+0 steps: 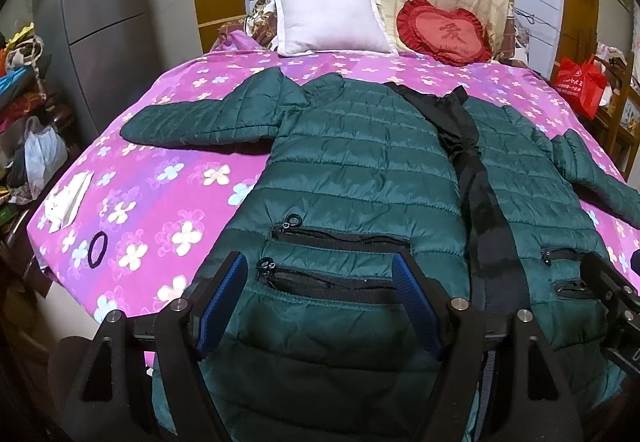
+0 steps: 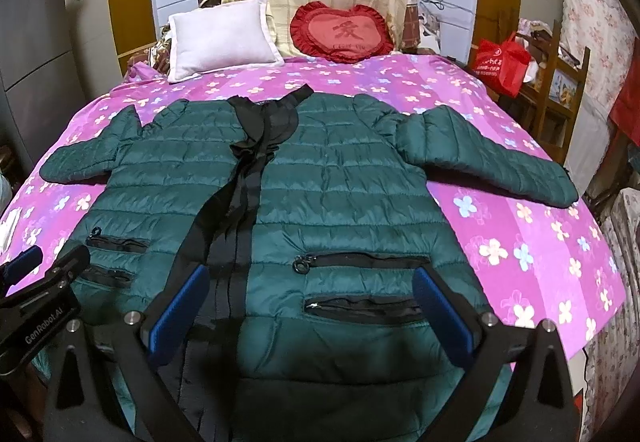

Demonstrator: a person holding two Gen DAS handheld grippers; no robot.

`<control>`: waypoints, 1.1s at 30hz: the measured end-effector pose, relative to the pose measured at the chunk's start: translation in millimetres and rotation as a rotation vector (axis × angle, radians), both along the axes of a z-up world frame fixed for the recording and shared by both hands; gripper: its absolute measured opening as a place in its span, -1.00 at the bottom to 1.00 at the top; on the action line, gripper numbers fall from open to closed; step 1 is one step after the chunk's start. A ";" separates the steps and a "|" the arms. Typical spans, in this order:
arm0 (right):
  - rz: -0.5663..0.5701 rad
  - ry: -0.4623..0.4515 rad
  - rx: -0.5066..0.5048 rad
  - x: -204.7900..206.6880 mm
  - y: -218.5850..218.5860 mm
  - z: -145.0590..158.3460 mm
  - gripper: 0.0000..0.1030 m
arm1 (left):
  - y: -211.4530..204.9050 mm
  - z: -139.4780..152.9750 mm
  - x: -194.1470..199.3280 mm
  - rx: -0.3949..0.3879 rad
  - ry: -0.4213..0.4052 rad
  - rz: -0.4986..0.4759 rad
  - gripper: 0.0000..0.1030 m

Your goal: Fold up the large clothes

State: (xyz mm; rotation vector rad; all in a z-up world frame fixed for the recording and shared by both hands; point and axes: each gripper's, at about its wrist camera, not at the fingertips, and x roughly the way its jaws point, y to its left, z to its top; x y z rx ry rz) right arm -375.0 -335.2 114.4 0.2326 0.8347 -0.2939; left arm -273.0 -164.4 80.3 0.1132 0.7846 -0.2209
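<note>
Pink floral bedspread (image 1: 168, 169) carries green puffer jacket (image 2: 344, 177), sleeves spread toward 9 and 3 o'clock. Hem cut off at 6 (frame edge). Left gripper (image 1: 318, 300) and right gripper (image 2: 314, 308) both spread wide, clamping nothing.

We hold both tongs side by side, each tilted down and forward. Our left tongs (image 1: 320, 306) stand wide apart, blue pads (image 1: 412, 302) facing each other with nothing pressed between them. Our right tongs (image 2: 316, 310) gape just as wide, pads (image 2: 180, 306) bare. From the right view, the left tongs show at the left edge, close alongside.
</note>
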 end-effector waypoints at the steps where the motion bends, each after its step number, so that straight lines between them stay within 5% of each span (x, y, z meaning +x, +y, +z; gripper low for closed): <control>1: 0.000 0.000 -0.002 0.0 0.1 0.0 0.99 | -0.1 -1.3 0.3 0.000 0.004 0.001 0.14; 33: -0.008 0.026 0.016 8.4 -2.0 -10.9 0.99 | 3.9 -8.1 12.0 -0.008 0.019 0.015 0.14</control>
